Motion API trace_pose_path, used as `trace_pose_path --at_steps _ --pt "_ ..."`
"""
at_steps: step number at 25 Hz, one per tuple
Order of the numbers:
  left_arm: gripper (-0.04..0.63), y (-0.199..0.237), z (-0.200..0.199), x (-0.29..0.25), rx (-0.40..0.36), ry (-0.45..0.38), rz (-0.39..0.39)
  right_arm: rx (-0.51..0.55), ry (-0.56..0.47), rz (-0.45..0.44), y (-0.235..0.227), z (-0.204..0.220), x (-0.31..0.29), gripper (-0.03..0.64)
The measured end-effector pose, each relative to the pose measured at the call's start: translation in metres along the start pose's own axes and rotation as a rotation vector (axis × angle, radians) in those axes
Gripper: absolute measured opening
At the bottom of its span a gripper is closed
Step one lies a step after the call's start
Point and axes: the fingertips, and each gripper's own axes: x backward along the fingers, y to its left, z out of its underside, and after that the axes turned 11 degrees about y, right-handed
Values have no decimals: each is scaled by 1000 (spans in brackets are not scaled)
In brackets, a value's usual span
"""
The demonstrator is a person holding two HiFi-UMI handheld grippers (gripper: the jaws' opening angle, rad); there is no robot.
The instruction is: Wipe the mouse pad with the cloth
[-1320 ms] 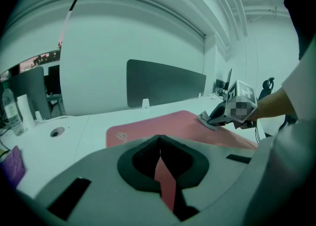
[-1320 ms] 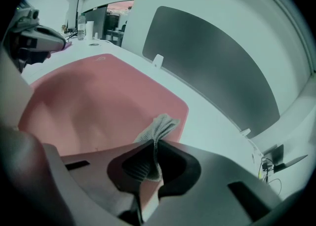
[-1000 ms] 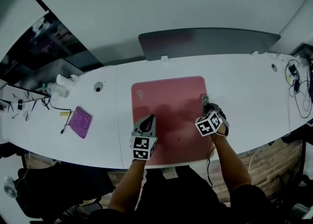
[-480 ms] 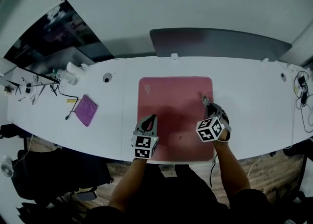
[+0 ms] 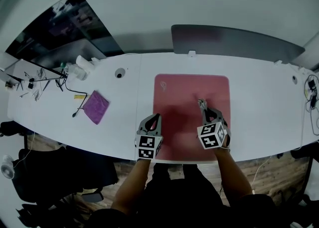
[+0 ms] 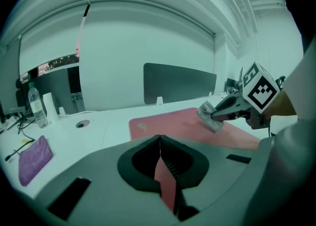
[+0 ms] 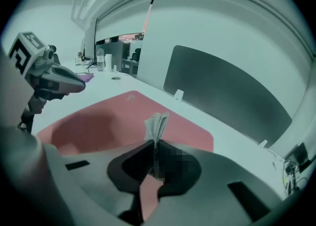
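Note:
The red mouse pad (image 5: 184,97) lies flat on the white desk (image 5: 259,102). My right gripper (image 5: 201,104) is over the pad's right half, shut on a small folded grey cloth (image 7: 156,124) that sticks out past its tips; the same cloth (image 6: 211,117) shows in the left gripper view. My left gripper (image 5: 154,118) is at the pad's left edge near the front, jaws shut with nothing between them. In the left gripper view the pad (image 6: 168,119) stretches ahead of the left gripper (image 6: 159,139). The right gripper view shows the right gripper (image 7: 154,144) above the pad (image 7: 108,121).
A purple cloth (image 5: 96,106) lies on the desk to the left, with a cable and a plastic bottle (image 5: 79,70) behind it. A round cable hole (image 5: 119,73) sits left of the pad. A dark grey panel (image 5: 234,43) stands along the desk's far edge.
My right gripper has carried the cloth leftward from the pad's right edge onto the pad. The left gripper stays at the pad's left edge. The head view has shifted.

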Motion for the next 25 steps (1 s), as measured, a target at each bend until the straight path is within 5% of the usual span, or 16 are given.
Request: trace_pose_path --at_steps 4,11,25 --pt "21 27 17 14 18 7 -7 -34 -4 -78 49 -18 0 34" --pt "21 74 46 35 21 20 -20 57 -2 -161 161 -50 3 34" --pt "21 113 71 63 -65 25 32 58 128 -68 223 -47 -24 34"
